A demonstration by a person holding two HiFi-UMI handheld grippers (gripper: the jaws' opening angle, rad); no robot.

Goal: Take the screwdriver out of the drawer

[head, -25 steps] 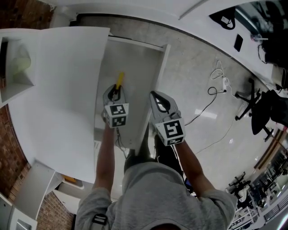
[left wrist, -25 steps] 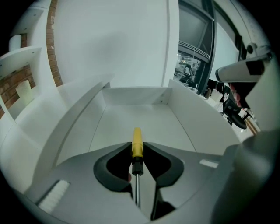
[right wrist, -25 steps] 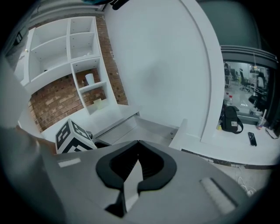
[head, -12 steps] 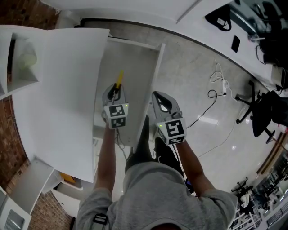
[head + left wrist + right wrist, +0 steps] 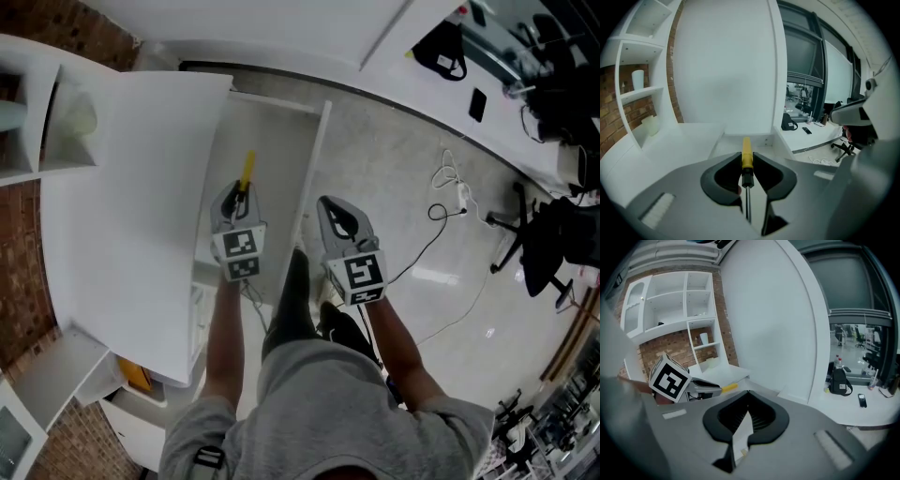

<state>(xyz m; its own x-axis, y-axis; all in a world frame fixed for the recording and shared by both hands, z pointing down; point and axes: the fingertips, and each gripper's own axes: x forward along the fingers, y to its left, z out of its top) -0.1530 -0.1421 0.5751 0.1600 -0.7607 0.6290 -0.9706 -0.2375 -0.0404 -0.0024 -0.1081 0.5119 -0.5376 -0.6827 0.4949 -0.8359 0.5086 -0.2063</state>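
Observation:
My left gripper [image 5: 236,193] is shut on the screwdriver [image 5: 247,171] and holds it above the open white drawer [image 5: 317,159]. In the left gripper view the jaws [image 5: 747,157] clamp the tool where its yellow handle [image 5: 747,149] meets the black collar. The handle sticks out ahead and the metal shaft runs back between the jaws. My right gripper [image 5: 327,202] hangs to the right of the drawer's side wall, shut and empty [image 5: 748,393]. Its view shows the left gripper [image 5: 704,388] with the yellow handle [image 5: 729,387] poking out.
A white worktop [image 5: 131,216] lies left of the drawer, with white shelves [image 5: 56,122] against a brick wall beyond it. On the floor to the right are a cable [image 5: 450,183] and a black office chair [image 5: 548,239]. A black bag [image 5: 441,52] sits on the far counter.
Both grippers have risen, the left one carrying the screwdriver up away from the drawer floor. The drawer now looks lower and farther beneath them.

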